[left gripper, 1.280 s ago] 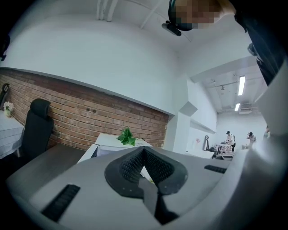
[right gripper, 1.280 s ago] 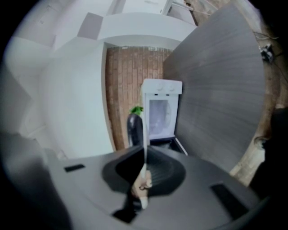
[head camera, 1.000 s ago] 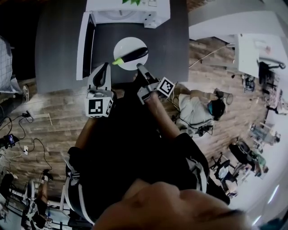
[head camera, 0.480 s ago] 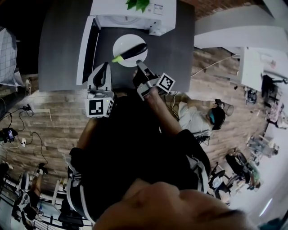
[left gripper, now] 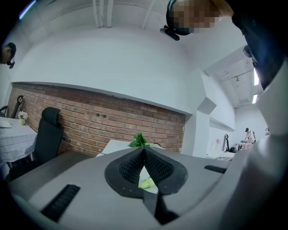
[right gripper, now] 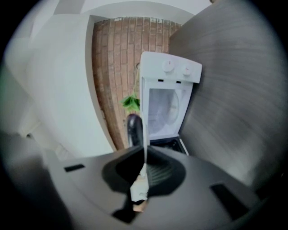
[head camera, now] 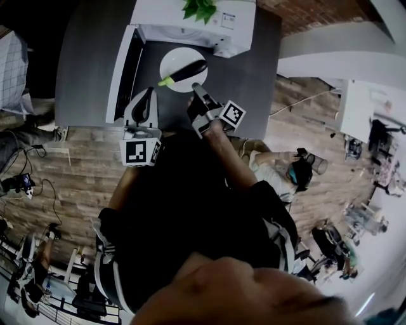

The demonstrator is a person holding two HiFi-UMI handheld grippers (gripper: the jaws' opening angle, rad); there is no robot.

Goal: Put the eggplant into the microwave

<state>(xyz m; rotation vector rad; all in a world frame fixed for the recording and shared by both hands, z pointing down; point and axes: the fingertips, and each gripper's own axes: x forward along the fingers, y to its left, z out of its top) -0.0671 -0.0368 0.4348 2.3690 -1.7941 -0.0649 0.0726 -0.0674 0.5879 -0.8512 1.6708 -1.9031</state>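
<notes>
A dark purple eggplant with a green stem lies on a white plate on the grey table, just in front of the white microwave. The microwave's door stands open to the left. My right gripper is shut on the plate's near rim. In the right gripper view the thin rim runs between the closed jaws, with the eggplant above and the microwave beyond. My left gripper hovers left of the plate, shut and empty; the green stem shows behind its jaws.
A green plant sits on top of the microwave. The table's near edge runs just under both grippers. A person sits on the wooden floor to the right. A dark chair stands by a brick wall.
The right gripper has carried the plate with the eggplant closer to the microwave's front. The left gripper has moved forward alongside it.
</notes>
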